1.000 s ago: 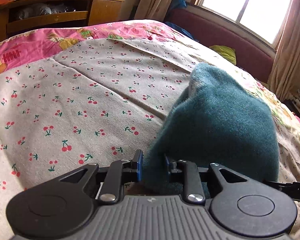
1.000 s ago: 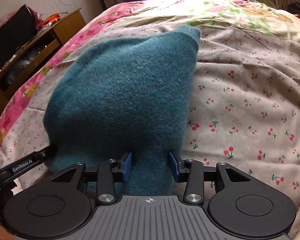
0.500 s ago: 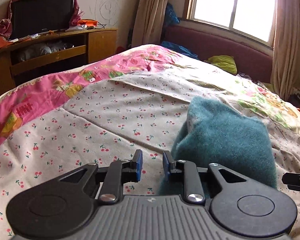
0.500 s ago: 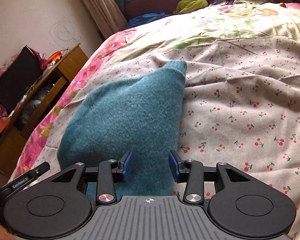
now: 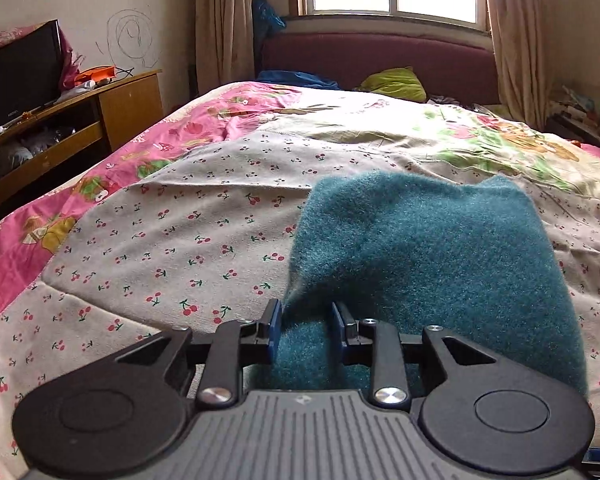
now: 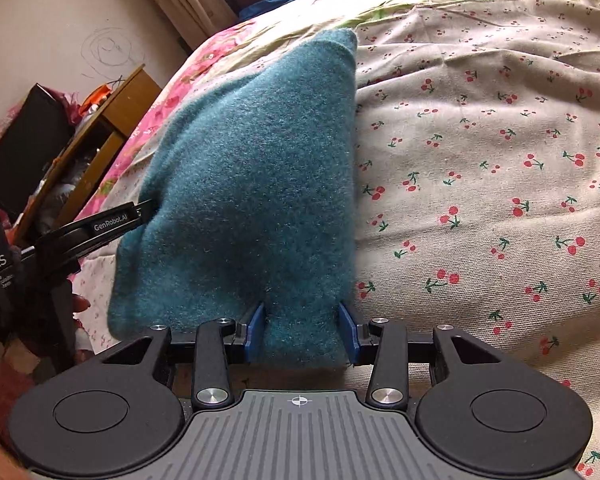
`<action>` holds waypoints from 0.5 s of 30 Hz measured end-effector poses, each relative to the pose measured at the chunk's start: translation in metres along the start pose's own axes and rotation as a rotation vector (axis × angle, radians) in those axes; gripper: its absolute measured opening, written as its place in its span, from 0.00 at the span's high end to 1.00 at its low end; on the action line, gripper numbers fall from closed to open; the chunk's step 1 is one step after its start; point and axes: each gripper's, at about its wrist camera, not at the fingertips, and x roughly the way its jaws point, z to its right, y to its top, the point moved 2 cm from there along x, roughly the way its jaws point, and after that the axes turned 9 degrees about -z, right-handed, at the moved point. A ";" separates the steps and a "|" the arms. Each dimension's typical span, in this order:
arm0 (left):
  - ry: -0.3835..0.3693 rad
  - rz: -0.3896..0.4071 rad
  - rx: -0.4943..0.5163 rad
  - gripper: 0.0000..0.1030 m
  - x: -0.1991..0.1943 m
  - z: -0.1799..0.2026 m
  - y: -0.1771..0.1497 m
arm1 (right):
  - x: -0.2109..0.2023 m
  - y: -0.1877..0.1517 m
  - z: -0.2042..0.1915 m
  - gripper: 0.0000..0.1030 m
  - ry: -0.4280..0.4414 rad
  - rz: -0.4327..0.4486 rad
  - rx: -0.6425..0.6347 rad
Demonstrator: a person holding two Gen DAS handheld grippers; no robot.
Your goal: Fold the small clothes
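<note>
A teal fleece garment [image 5: 428,256] lies folded on the cherry-print bedspread [image 5: 188,216]; it also shows in the right wrist view [image 6: 252,184]. My left gripper [image 5: 306,334] is shut on the garment's near left edge. My right gripper [image 6: 302,328] is shut on the garment's near right edge, with fleece filling the gap between its blue pads. The left gripper's finger [image 6: 112,222] shows from the side at the garment's left edge in the right wrist view.
A wooden TV stand [image 5: 60,128] with a dark screen stands left of the bed. A maroon headboard [image 5: 380,56] and window are at the far end. A green pillow [image 5: 396,82] lies by the headboard. Pink floral quilt [image 5: 28,232] borders the bedspread.
Both grippers have tilted up and pulled back, so more of the room shows. The garment has been drawn toward me and now lies flatter on the bed.
</note>
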 end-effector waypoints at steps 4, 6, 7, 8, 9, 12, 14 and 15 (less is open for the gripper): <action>0.006 0.012 0.013 0.58 -0.012 0.001 0.003 | -0.015 0.001 0.005 0.61 0.028 -0.004 0.013; 0.015 0.050 0.034 0.59 -0.024 0.006 0.009 | -0.023 0.004 0.004 0.61 0.038 0.017 0.012; 0.022 0.070 0.044 0.59 -0.027 0.009 0.014 | -0.025 0.006 0.001 0.61 0.039 0.028 0.003; 0.027 0.085 0.053 0.59 -0.029 0.012 0.019 | -0.027 0.009 -0.002 0.61 0.035 0.040 -0.013; 0.033 0.091 0.060 0.59 -0.027 0.014 0.025 | -0.028 0.011 -0.005 0.61 0.025 0.053 -0.031; 0.044 0.090 0.050 0.59 -0.010 0.016 0.044 | -0.024 0.014 -0.016 0.61 0.015 0.067 -0.074; 0.035 0.051 0.018 0.59 0.013 0.013 0.058 | -0.015 0.014 -0.021 0.61 0.011 0.054 -0.086; 0.044 0.026 0.013 0.59 0.024 0.012 0.061 | -0.010 0.014 -0.023 0.61 -0.002 0.051 -0.096</action>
